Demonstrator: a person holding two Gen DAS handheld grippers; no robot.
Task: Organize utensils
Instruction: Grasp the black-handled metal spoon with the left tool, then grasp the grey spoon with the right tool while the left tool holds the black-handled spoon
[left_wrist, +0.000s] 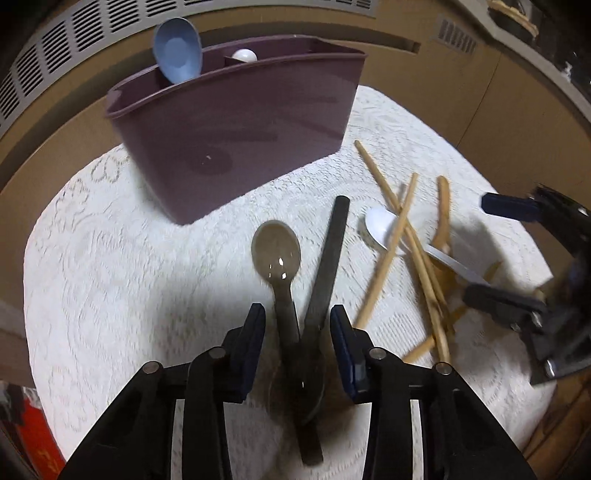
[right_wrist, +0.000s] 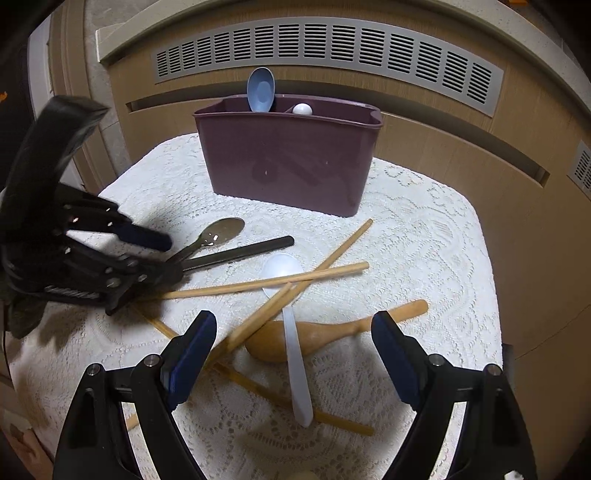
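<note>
The left gripper straddles the handles of a glossy brown plastic spoon and a dark flat utensil handle, which cross between its pads; the jaws look narrowed but not yet pressing. Both utensils point away toward the purple plastic caddy. The right gripper hangs spread wide over the wooden chopsticks, tilted down.
</note>
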